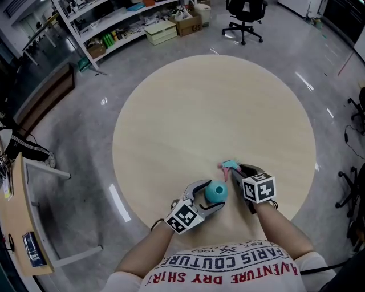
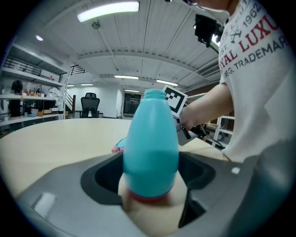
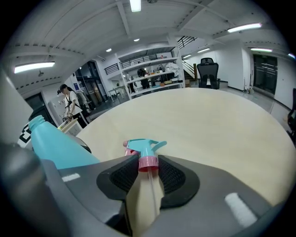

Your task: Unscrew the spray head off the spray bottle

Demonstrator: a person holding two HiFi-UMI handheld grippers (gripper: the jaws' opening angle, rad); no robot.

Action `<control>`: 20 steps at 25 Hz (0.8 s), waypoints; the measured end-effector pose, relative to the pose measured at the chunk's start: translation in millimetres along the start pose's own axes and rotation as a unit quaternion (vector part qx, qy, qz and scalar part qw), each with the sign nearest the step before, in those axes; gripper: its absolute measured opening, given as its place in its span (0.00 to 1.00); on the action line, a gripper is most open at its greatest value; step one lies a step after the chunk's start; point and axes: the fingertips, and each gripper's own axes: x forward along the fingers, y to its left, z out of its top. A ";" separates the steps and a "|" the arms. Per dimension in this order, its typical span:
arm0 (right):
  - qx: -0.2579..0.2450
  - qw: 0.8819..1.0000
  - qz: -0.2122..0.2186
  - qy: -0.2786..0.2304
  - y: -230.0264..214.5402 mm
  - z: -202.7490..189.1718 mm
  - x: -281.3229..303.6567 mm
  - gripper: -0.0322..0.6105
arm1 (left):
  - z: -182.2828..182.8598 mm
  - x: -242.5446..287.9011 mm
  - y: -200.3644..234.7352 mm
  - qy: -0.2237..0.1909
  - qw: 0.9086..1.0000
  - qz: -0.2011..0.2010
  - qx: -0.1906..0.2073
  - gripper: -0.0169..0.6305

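Observation:
A teal spray bottle (image 1: 216, 192) stands upright on the round wooden table (image 1: 217, 108) near its front edge, its neck bare at the top (image 2: 153, 94). My left gripper (image 1: 209, 201) is shut on the bottle's lower body (image 2: 150, 148). The spray head (image 1: 230, 166), teal with a pink collar, is off the bottle and just to its right. My right gripper (image 1: 237, 171) is shut on that pink collar (image 3: 148, 162), and the head's clear tube runs back between the jaws. In the right gripper view the bottle (image 3: 55, 143) shows at the left.
The person's forearms and white printed shirt (image 1: 228, 268) fill the near side. A shelving rack (image 1: 120, 23) and boxes stand at the back left, an office chair (image 1: 244, 17) at the back. A desk (image 1: 17, 228) is at the left. Another person (image 3: 69, 104) stands far off.

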 end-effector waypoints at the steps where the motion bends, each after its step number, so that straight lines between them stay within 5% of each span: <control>1: 0.001 1.000 -0.001 -0.004 0.0 0.4 0.3 0.26 | -0.7 0.2 -1.7 0.001 1.000 -0.005 0.004 0.59; 4: -0.003 1.000 -0.012 -0.023 -0.4 0.5 -0.1 0.28 | -4.4 -1.3 -6.2 0.003 1.000 -0.012 0.010 0.59; 8: -0.029 0.997 -0.022 -0.062 2.5 15.0 -10.6 0.42 | -3.7 -7.9 0.4 -0.007 1.000 -0.001 0.001 0.62; 10: -0.055 0.994 -0.033 -0.087 2.7 27.6 -28.9 0.41 | -4.1 -16.7 4.5 -0.002 1.000 0.007 -0.003 0.62; 12: -0.084 0.987 -0.049 -0.125 3.1 41.2 -55.2 0.28 | -7.3 -31.3 9.3 0.000 1.000 0.024 -0.017 0.61; 13: -0.095 0.983 -0.050 -0.149 5.6 46.6 -70.0 0.10 | -9.0 -41.0 11.8 -0.003 0.999 0.040 -0.029 0.57; 14: -0.101 0.979 -0.043 -0.172 10.7 49.7 -85.0 0.05 | -9.9 -51.5 13.9 -0.008 0.997 0.057 -0.045 0.47; 17: -0.097 0.970 0.028 -0.222 38.1 40.6 -129.4 0.05 | -6.5 -77.7 6.8 -0.030 0.989 0.093 -0.109 0.04; 20: -0.087 0.968 0.093 -0.214 76.2 1.6 -169.1 0.05 | 6.6 -92.3 -34.3 -0.061 0.982 0.062 -0.170 0.03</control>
